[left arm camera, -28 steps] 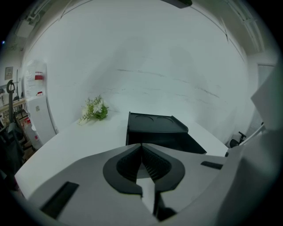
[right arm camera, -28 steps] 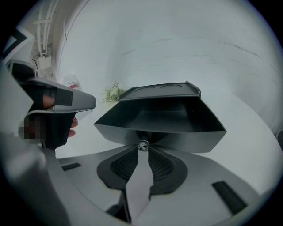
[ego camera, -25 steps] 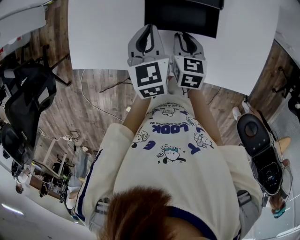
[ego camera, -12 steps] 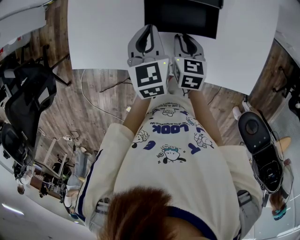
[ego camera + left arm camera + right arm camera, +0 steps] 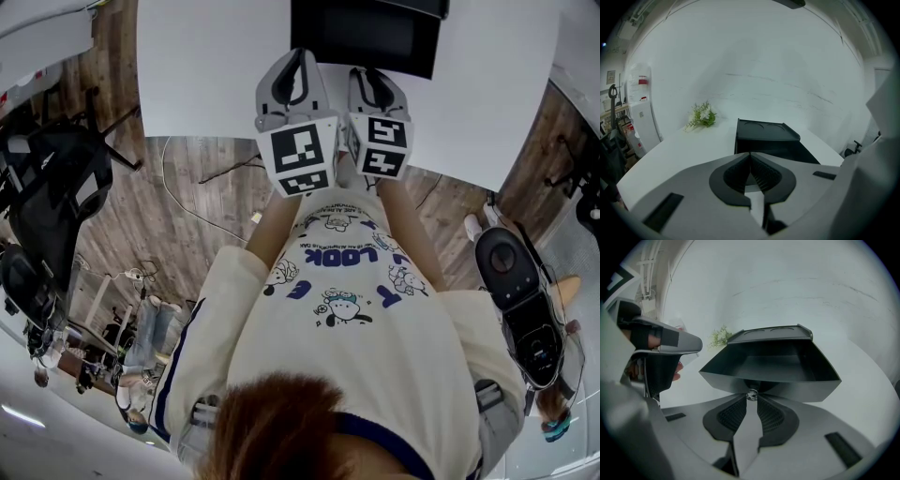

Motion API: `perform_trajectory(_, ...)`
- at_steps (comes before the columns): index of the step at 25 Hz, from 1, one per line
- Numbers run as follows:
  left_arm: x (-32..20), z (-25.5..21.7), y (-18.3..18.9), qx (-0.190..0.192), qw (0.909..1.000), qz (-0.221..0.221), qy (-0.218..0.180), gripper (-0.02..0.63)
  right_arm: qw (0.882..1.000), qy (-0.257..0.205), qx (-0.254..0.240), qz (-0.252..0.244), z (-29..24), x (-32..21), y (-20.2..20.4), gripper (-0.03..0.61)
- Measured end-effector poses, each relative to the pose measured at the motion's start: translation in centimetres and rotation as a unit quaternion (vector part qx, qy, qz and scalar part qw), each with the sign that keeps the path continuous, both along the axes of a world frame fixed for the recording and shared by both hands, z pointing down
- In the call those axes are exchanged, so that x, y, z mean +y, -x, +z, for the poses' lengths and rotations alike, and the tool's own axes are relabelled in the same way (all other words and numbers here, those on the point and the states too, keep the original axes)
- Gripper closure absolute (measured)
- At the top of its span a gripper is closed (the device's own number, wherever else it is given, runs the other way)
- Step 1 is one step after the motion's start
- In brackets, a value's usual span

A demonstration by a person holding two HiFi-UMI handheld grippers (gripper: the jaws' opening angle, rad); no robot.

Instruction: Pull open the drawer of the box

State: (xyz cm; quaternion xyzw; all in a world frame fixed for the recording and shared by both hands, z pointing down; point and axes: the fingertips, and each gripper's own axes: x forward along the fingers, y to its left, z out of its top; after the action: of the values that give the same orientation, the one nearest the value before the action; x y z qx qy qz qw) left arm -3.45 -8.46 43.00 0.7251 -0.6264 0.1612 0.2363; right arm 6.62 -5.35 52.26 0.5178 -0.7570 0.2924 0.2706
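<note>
Both jaw pairs are closed: your right gripper point(image 5: 751, 400) pinches the knob point(image 5: 751, 394) of the open drawer point(image 5: 778, 363); your left gripper point(image 5: 750, 157) holds nothing.

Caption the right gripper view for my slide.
Right claw pinching the small metal knob of the black drawer, which stands open and empty.

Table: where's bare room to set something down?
The table is bare left of the black box, out to the flower sprig, and bare again right of the box to the table edge. The front of the box is crowded by the open drawer, the right gripper shut on its knob, and the left gripper alongside.
</note>
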Motion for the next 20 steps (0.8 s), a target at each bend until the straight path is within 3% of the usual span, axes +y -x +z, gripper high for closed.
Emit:
perform_trajectory(5, 0.0, -0.1, 0.3, 0.000, 1.0000, 0.000, -0.005, 0.597, 1.000, -0.003, -0.003, 0.011, 0.1, 0.1, 0.0, 0.483)
perform_trajectory(8, -0.3, -0.8, 0.6, 0.003, 0.9999, 0.001, -0.011, 0.597, 1.000, -0.006, -0.005, 0.006, -0.5, 0.1, 0.5, 0.439)
perform_trajectory(15, -0.9, -3.0, 0.3, 0.013, 0.9992, 0.011, -0.036, 0.597, 1.000, -0.022, -0.019, 0.006, -3.5, 0.2, 0.6, 0.442)
perform_trajectory(20, -1.3, -5.0, -0.1, 0.018, 0.9981, 0.018, -0.057, 0.597, 0.997, -0.063, -0.028, 0.016, -7.0, -0.2, 0.3, 0.466)
